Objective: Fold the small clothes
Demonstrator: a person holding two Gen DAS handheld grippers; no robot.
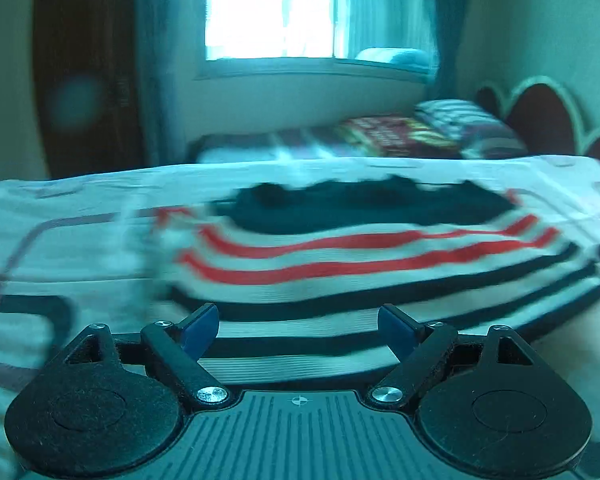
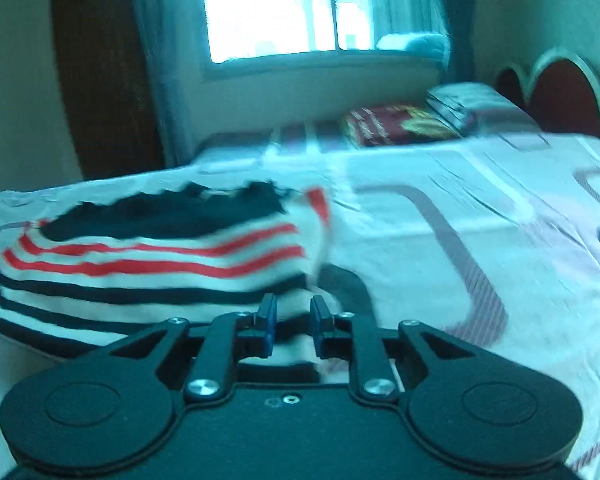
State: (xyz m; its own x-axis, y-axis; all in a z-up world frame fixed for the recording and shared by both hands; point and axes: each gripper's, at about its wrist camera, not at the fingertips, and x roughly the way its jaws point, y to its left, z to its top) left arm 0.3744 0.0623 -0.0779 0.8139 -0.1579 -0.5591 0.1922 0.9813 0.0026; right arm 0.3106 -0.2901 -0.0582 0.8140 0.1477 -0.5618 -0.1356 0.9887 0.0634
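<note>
1. Where the white bedsheet (image 1: 80, 216) with its grey looping pattern covers the near bed, a small striped garment (image 1: 360, 264) lies spread on it, motion-blurred in both views.
2. The garment is white with two red stripes across its middle, dark stripes nearer the cameras, and a dark, ragged-edged panel at its far side.
3. The left gripper (image 1: 299, 326) hangs low over the garment's near, dark-striped edge, pointing slantwise down at it.
4. Its blue-padded fingers (image 1: 200, 330) stand far apart; the cloth shows in the wide gap between them, and neither pad presses on it.
5. The right gripper (image 2: 292, 322) sits at the garment's right-hand end, where the striped cloth (image 2: 152, 264) gives way to bare sheet.
6. Its fingers (image 2: 269, 320) are drawn near together with a narrow gap left between them; pale cloth shows in that gap, but through the blur I cannot tell whether the pads grip it.
7. In the right wrist view the garment lies to the left, the sheet's grey curve (image 2: 452, 240) to the right.
8. Beyond the near bed stands a second bed with a red patterned cover (image 1: 396, 134) and a striped pillow (image 1: 460, 120).
9. A bright window (image 1: 276, 12) with curtains fills the far wall, and a dark wooden door (image 1: 88, 80) stands left of it.
10. A red scalloped headboard (image 2: 556, 92) shows at the right edge.
</note>
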